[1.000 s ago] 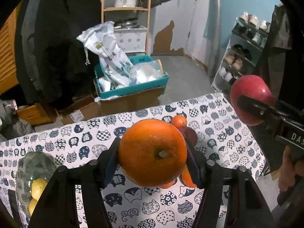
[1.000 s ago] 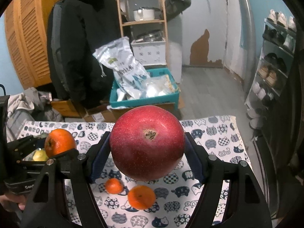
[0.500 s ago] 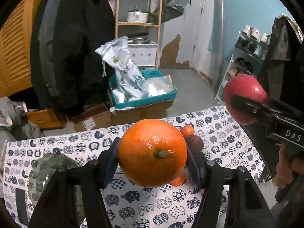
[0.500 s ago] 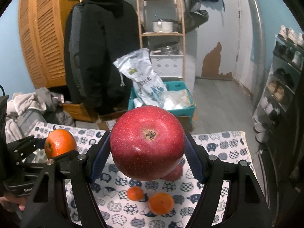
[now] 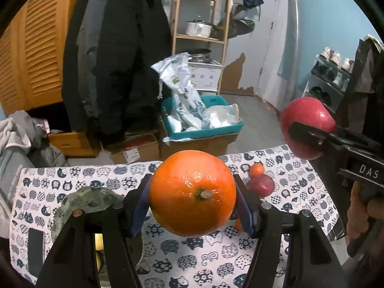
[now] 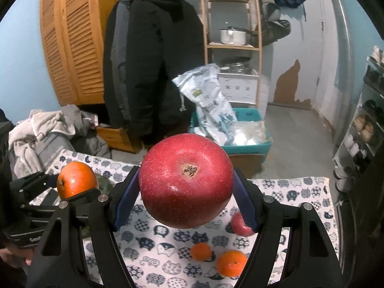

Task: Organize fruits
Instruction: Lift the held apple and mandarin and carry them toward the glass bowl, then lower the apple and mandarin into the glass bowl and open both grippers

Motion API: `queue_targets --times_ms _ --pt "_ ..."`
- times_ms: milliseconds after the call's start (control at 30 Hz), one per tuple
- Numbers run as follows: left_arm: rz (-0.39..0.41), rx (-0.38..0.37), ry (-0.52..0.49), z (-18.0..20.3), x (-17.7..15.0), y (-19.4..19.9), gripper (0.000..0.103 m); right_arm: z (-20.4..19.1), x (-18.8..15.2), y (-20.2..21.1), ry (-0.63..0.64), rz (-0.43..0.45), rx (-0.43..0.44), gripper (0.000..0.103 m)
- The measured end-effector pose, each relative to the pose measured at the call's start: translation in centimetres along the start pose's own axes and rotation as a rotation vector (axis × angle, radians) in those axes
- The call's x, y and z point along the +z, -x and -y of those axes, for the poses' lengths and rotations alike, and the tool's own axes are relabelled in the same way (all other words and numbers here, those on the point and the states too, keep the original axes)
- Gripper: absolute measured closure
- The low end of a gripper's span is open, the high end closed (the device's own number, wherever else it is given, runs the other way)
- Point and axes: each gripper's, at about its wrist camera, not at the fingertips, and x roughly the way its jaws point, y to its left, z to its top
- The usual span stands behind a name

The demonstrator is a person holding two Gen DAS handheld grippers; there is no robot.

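Note:
A large orange [image 5: 193,193] fills the left wrist view, with my left gripper [image 5: 193,204] shut on it above the cat-print tablecloth [image 5: 276,252]. A big red apple [image 6: 186,180] sits between the blue pads of my right gripper [image 6: 186,194], which is shut on it. Each held fruit shows in the other view: the apple [image 5: 308,127] at the right, the orange [image 6: 76,180] at the left. A green glass bowl [image 5: 88,199] with a yellow fruit [image 5: 99,241] lies low left, partly hidden by my fingers. On the cloth lie a small red apple [image 5: 261,184], a small mandarin [image 5: 256,170] and two mandarins [image 6: 231,262].
A dark phone-like slab [image 5: 36,249] lies at the cloth's left edge. Beyond the table stand a teal crate [image 5: 204,129] on cardboard boxes, a wooden shelf [image 5: 201,38] with pots, hanging black coats [image 5: 115,60] and a shoe rack [image 5: 333,79] at the right.
Both grippers have risen and swung left with their fruits still gripped. The bowl has slid closer under my left gripper, and more of the coats and louvred doors shows.

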Motion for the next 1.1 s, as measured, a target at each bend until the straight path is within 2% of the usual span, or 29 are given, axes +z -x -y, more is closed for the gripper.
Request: queue_targets --times_ms 633,1100 --pt "-0.062 0.115 0.147 -10.7 -3.4 -0.1 0.038 -8.3 0.9 -6.1 0.043 -0.081 0.127 0.029" --pt "-0.119 0.187 0.236 -17.1 -6.0 -1.0 0.038 -14.9 -0.2 -12.1 0.095 -0.181 0.206 0.029"
